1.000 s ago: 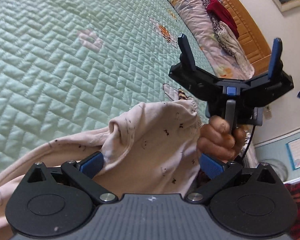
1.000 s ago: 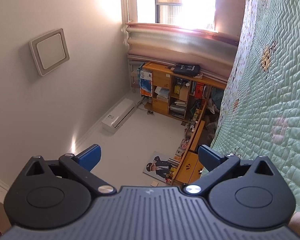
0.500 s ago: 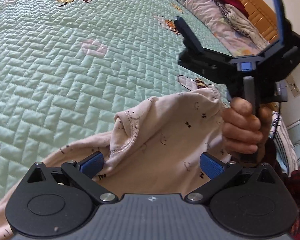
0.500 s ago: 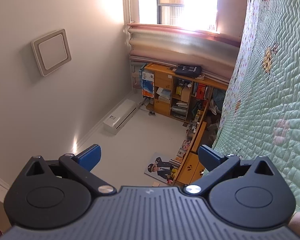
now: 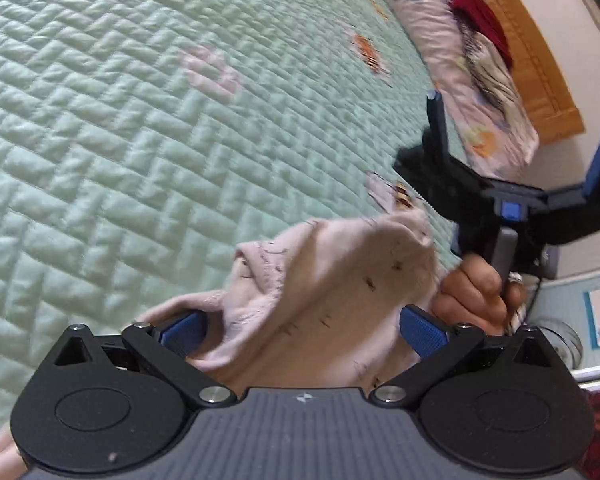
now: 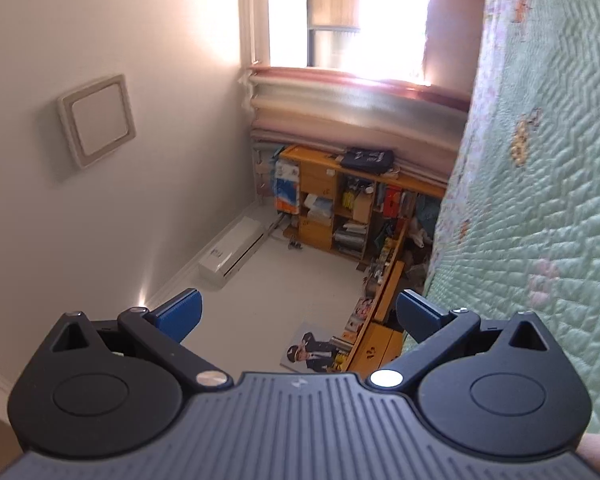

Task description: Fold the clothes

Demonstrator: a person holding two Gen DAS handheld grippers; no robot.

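A pale pink garment [image 5: 340,280] with small dark prints lies bunched on the green quilted bedspread [image 5: 120,140]. Its raised folds sit between the fingers of my left gripper [image 5: 302,328], which stands open. A hand [image 5: 472,296] at the garment's right edge holds my right gripper [image 5: 520,128] above the cloth, pointing up and away, open with nothing between its fingers. The picture is blurred by motion. In the right wrist view the right gripper [image 6: 298,316] is open and faces the room, with the bedspread [image 6: 560,200] along the right side.
Pillows and crumpled bedding [image 5: 460,40] with a red cloth [image 5: 480,28] lie against the wooden headboard [image 5: 540,64]. Beyond the bed are a wooden bookshelf [image 6: 340,208], a white air conditioner [image 6: 236,252] and a bright window [image 6: 360,20].
The hand with the right gripper has dropped and swung to the right of the garment. The left wrist view has shifted and blurred. Both grippers stay open.
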